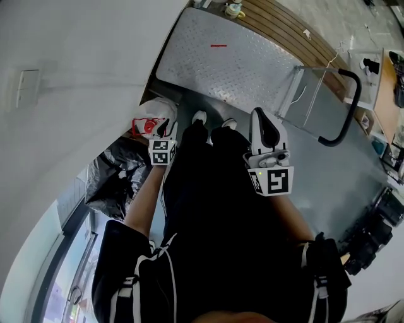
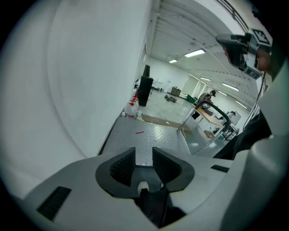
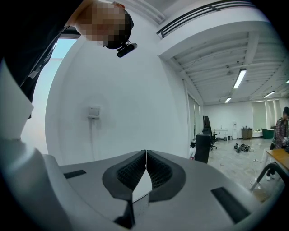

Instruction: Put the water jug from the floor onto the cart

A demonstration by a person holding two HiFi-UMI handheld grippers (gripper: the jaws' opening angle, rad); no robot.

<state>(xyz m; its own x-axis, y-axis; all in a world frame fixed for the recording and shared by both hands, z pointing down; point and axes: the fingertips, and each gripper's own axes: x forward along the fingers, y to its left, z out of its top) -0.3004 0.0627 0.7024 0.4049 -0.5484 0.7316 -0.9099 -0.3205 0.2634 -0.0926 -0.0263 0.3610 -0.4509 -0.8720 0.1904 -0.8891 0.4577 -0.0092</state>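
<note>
A white water jug point(image 1: 151, 118) with red on it stands on the floor by the wall, just left of the person's feet. My left gripper point(image 1: 168, 131) hangs close over its right side, pointing down; in the left gripper view its jaws point(image 2: 143, 155) stand open with only a shoe and the cart deck behind the gap. The cart's diamond-plate deck point(image 1: 227, 60) lies beyond the feet, with its black handle point(image 1: 344, 120) at the right. My right gripper point(image 1: 264, 129) is held level over the floor, with its jaws point(image 3: 146, 154) shut on nothing.
A black plastic bag point(image 1: 117, 170) lies against the wall behind the jug. Another white jug point(image 2: 130, 108) and small bottles point(image 1: 233, 9) stand past the cart's far end. A wall switch point(image 3: 93, 111) is on the white wall. Desks and gear stand at the right point(image 1: 385, 94).
</note>
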